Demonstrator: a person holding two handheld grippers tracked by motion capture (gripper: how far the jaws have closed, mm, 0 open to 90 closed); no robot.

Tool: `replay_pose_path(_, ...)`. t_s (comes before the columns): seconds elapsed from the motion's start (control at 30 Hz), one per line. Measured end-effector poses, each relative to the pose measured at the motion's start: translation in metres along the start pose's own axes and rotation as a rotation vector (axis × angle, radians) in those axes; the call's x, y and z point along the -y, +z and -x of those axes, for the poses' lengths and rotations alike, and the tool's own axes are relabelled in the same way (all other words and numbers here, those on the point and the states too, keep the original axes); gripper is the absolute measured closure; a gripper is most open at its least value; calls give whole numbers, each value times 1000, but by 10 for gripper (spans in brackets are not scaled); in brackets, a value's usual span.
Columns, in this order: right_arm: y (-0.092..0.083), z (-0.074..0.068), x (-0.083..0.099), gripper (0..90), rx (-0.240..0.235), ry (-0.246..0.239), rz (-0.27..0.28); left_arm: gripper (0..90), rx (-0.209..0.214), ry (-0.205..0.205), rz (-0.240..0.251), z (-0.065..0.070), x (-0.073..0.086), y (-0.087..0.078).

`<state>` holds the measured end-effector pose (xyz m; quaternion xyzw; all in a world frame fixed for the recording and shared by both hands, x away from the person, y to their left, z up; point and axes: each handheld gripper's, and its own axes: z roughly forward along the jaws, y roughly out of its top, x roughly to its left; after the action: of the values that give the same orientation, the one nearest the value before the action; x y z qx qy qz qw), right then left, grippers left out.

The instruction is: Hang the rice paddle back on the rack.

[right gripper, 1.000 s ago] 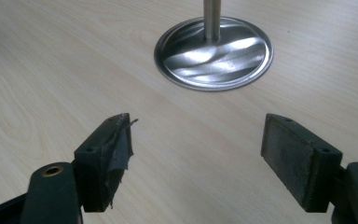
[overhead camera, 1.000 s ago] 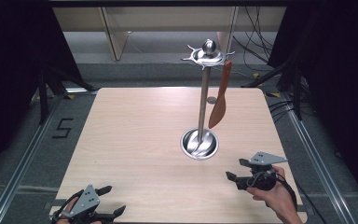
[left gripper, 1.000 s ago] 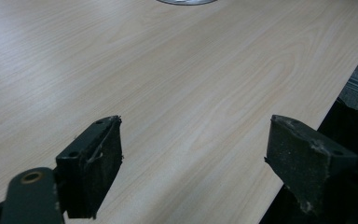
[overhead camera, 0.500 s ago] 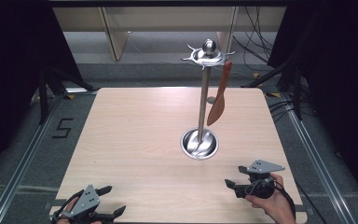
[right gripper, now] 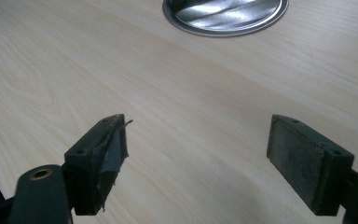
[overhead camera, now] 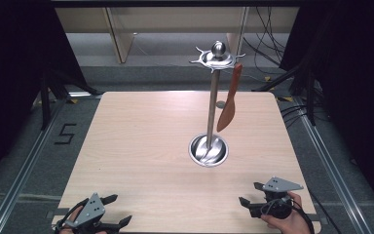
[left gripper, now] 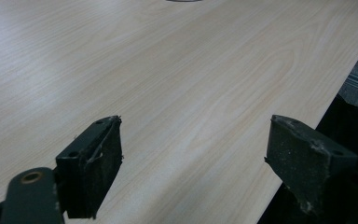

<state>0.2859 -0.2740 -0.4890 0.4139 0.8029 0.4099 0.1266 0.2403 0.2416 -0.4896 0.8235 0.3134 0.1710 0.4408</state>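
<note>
**Two empty claws, one spatula to lift off its hook**

Two claws sit at the near edge of the bench (overhead camera: 141,146), both with jaws spread wide and nothing between them: the left claw (overhead camera: 111,210) at the near left corner, the right claw (overhead camera: 251,194) at the near right, held in a hand (overhead camera: 286,220). The spatula (overhead camera: 228,100) hangs from a hook on the crown of the stand (overhead camera: 213,97), blade down, just right of the pole and clear of the round base (overhead camera: 208,149). It is well apart from both claws.

We judge the step in hand to be the reach, and the right claw is the nearer and better placed one. From the right gripper view the base (right gripper: 225,14) lies ahead past the jaws, so we would raise the claw well above the bench before going forward, rather than sliding in low toward the base.

We should come at the spatula from its open right side, jaws kept apart, and close on the handle below the hook, across its flat faces. Grip too near the blade and it may swing or twist. Once clamped, we lift straight up to clear the hook before drawing away; a sideways pull could tip the stand. The left claw (left gripper: 191,154) can stay low, or steady the base if it rocks.
</note>
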Motion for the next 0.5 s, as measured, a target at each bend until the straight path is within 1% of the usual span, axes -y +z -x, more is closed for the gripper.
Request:
replay_pose_path(0.03,-1,2,1,205,0,-28,-1,177,-3,1,-4,0,0,0)
replay_pose_path(0.07,-1,0,2,202,7,-14,-3,177,-3,-1,-2,0,0,0)
replay_pose_path(0.1,-1,0,3,196,-1,-17,2,177,-3,0,-3,0,0,0)
replay_pose_path(0.13,-3,-2,4,192,3,-2,-12,177,-1,-4,0,0,0,0)
replay_pose_path(0.17,-2,1,5,188,10,-36,-2,177,0,-4,0,0,0,0)
replay_pose_path(0.2,-3,0,6,183,11,-34,-11,177,-4,-2,-2,0,0,0)
replay_pose_path(0.23,-3,-1,7,177,15,-31,-8,177,-4,-1,-2,0,0,0)
replay_pose_path(0.27,-3,-3,8,172,5,-11,-13,177,-3,-2,-2,0,0,0)
replay_pose_path(0.3,-3,-3,8,164,8,-10,-16,177,0,-6,2,0,0,0)
replay_pose_path(0.33,-4,-2,8,164,15,-24,-20,177,0,-3,-5,0,0,0)
replay_pose_path(0.37,-3,0,9,164,18,-49,-12,177,2,-2,-7,0,0,0)
replay_pose_path(0.4,-4,-1,9,164,17,-41,-8,177,-1,-3,-4,0,0,0)
replay_pose_path(0.43,-5,-3,10,164,12,-7,-11,177,-1,-2,-4,0,0,0)
replay_pose_path(0.47,-6,-1,10,164,22,-22,-17,177,-1,-2,-4,0,0,0)
replay_pose_path(0.5,-6,-2,11,164,27,-16,-14,177,-1,-2,-4,0,0,0)
